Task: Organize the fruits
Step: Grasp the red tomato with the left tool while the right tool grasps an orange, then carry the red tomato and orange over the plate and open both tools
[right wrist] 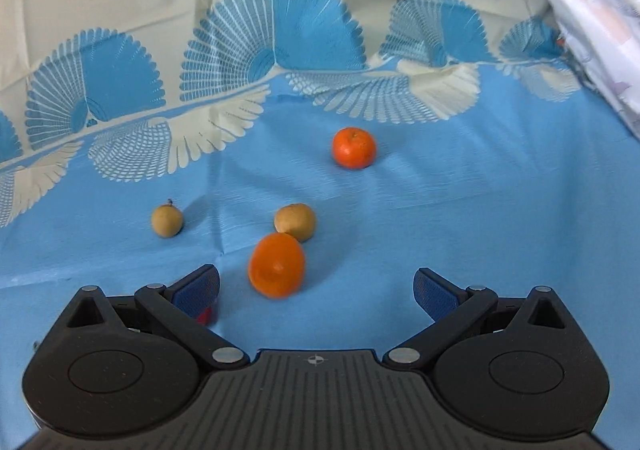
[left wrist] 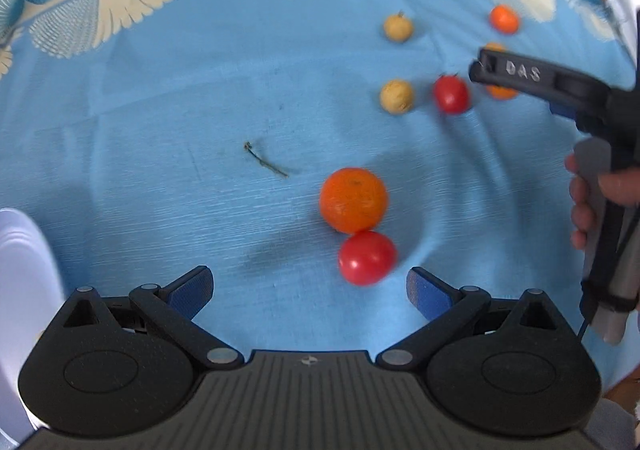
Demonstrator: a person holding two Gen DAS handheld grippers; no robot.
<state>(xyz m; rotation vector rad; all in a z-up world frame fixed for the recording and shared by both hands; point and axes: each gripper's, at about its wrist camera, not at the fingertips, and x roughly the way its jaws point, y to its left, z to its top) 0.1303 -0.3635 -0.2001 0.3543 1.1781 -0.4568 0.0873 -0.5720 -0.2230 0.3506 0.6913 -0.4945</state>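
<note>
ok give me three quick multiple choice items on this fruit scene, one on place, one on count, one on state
1. In the left wrist view, what does the nearest red fruit touch?
A. the big orange fruit
B. a tan fruit
C. the twig

2. How many tan fruits lie on the blue cloth in that view?
A. one
B. two
C. four

3. How do the left tongs stand?
A. shut on a red fruit
B. shut on nothing
C. open, holding nothing

Answers: 1 A, the red fruit sits right against the orange one. 2 B, one tan fruit lies behind another. 3 C, the blue pads stand wide apart with bare cloth between.
</note>
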